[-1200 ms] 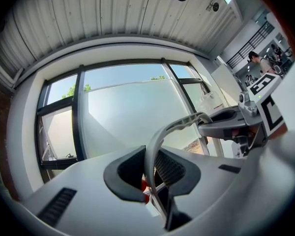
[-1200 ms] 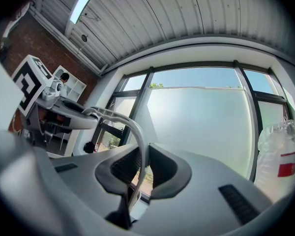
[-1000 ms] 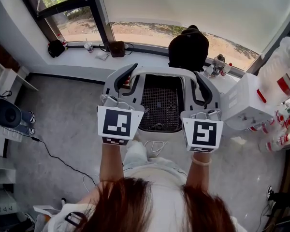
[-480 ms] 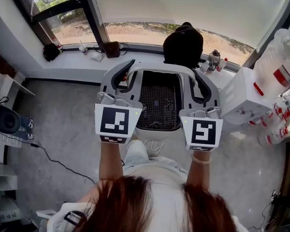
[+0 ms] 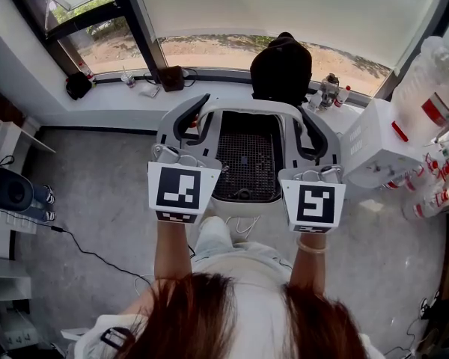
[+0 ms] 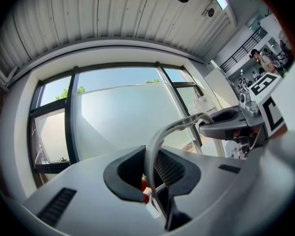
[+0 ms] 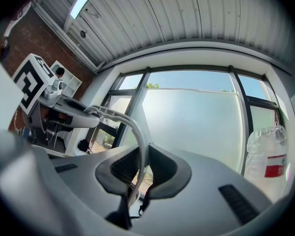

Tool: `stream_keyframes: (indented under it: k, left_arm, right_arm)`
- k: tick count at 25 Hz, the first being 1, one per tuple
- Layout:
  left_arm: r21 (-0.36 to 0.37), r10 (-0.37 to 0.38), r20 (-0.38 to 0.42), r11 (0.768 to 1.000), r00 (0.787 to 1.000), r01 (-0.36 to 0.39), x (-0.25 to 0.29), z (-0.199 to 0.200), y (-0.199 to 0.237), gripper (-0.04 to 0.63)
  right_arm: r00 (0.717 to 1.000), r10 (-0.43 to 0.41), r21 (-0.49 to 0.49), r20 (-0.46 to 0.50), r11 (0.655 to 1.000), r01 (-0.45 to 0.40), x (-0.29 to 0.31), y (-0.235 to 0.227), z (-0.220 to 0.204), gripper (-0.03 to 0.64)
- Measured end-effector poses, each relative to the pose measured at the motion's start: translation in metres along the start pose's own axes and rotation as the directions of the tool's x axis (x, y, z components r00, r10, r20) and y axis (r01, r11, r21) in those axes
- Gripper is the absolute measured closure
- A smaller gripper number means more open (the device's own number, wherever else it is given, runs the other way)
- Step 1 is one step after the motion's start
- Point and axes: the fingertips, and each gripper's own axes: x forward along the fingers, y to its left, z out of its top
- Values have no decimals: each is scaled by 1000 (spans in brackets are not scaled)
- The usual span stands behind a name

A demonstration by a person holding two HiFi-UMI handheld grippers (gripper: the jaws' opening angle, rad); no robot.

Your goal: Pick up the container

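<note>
Nothing of note is changing from the earlier frames: you are keeping both grippers and the load where they were, and only the head view is drifting slightly across the room.

You are holding the container (image 5: 251,109) in the air in front of your body, above the grey floor (image 5: 97,193). It is a white-framed basket with a black mesh lining; the head view is showing no clear contents, only a small pale loop at the near end of the mesh that is too small to identify.

The left gripper (image 5: 198,126) is clamping the container's left rim, with the thin white edge pressed between its dark pads. The right gripper (image 5: 310,129) is clamping the right rim in the same way.

Beyond the container, a black bag (image 5: 282,69) is sitting on the window sill (image 5: 135,96), with small bottles (image 5: 331,92) beside it. A white box unit (image 5: 378,152) is standing at your right, close to the right gripper but apart from it. Clear plastic bottles (image 5: 434,103) with red labels are standing further right. A black cable (image 5: 82,249) is trailing across the floor at your left.

The red labels are too small to read; the only other marks are the black-and-white square markers on the gripper cubes.
</note>
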Motion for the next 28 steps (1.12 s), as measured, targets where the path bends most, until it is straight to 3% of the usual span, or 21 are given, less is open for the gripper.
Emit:
stream_keyframes:
  k: [28]
  left_arm:
    - [-11, -15, 11, 1000, 1000, 15, -12, -10, 5, 531]
  right_arm:
    - [1000, -20, -5, -16, 1000, 20, -5, 16, 1, 557]
